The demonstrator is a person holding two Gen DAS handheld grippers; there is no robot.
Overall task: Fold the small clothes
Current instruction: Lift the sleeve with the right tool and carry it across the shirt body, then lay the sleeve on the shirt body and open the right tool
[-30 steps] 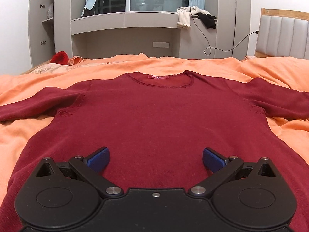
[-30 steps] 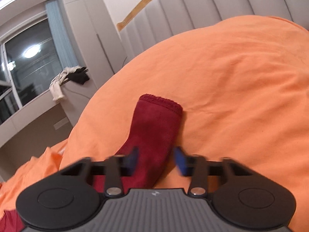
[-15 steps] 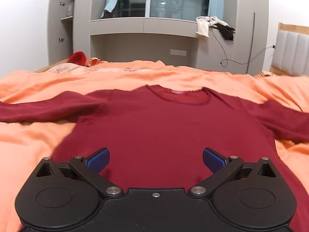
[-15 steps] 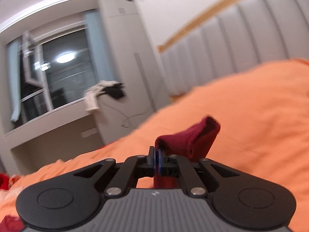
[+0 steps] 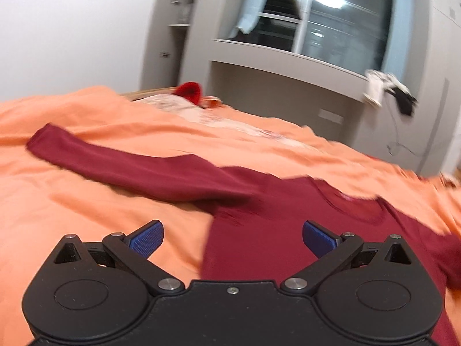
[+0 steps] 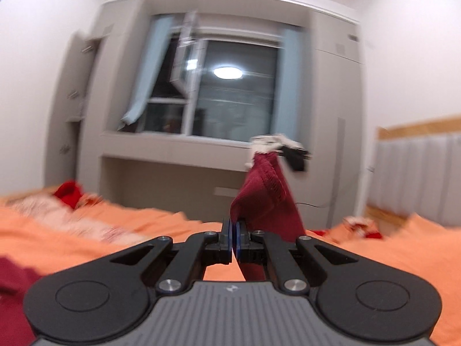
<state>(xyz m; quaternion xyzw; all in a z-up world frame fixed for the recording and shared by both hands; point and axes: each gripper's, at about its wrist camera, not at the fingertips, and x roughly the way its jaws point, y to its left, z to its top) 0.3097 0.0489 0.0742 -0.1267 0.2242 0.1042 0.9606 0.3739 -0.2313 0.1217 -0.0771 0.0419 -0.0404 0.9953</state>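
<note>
Sweater (image 5: pixel 288 230), dark red, long-sleeved: we find it spread on the orange bedcover (image 5: pixel 72 216), neckline toward the window wall. In our left wrist view one sleeve (image 5: pixel 138 167) lies stretched out flat to the left across the cover, its cuff well apart from the body of the garment.

Left gripper (image 5: pixel 232 238): we hold it above the sweater's side edge, its blue pads (image 5: pixel 145 238) spread wide apart with nothing between them. Half of the gap looks down on bare bedcover, half on red knit.

Right gripper (image 6: pixel 232 239): its jaws are pressed together on the other sleeve (image 6: pixel 265 199), which we have raised off the bed. The hemmed cuff stands up above the fingertips, and more of the red fabric hangs down behind the right finger.

Background items, as we see them: a grey window unit (image 6: pixel 219 95) with pale blue curtains and a lamp reflected in the glass; light and dark cloths (image 5: pixel 389 92) draped over its ledge; a bright red item (image 5: pixel 190 92) beside a patterned pale fabric at the far side of the bed; a padded grey headboard (image 6: pixel 417 173) with a wooden top rail at the right. Both views are motion-blurred.
</note>
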